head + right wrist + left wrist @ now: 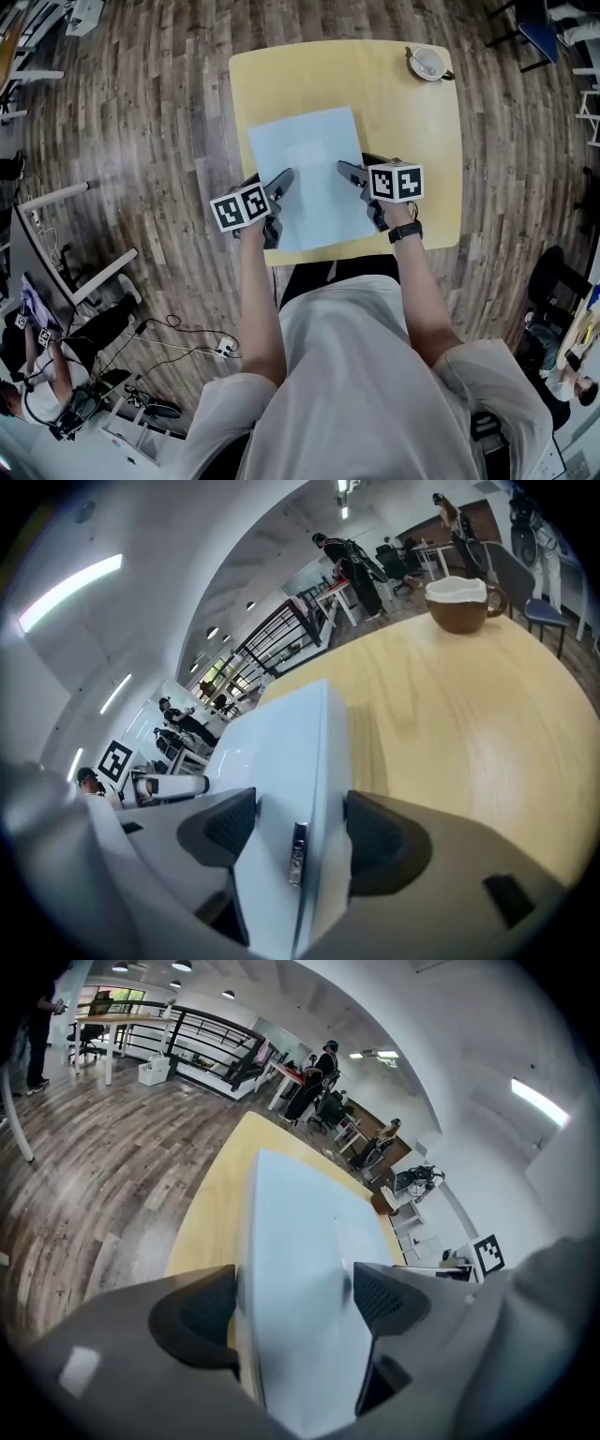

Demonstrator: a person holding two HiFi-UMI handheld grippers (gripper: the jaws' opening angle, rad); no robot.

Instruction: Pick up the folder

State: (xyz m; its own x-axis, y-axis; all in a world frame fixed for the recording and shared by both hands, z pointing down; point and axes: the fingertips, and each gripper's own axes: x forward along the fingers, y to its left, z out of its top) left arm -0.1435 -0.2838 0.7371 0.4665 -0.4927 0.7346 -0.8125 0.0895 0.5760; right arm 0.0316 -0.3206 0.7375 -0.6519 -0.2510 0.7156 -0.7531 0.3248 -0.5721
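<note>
– Blue folder (305,159): where does it lie?
– Flat on the yellow wooden table (412,122), toward the person's side. A cup (427,63) stands at the far corner, well apart from it.
– And the left gripper (295,1302)?
– Jaws spread wide, straddling the folder's left edge. The pale sheet fills the gap between the pads; I can't tell whether they touch it.
– The right gripper (300,832)?
– Likewise released and wide apart, set over the right edge, with a small metal clasp (297,853) on that edge between the pads. Nothing is clamped.
</note>
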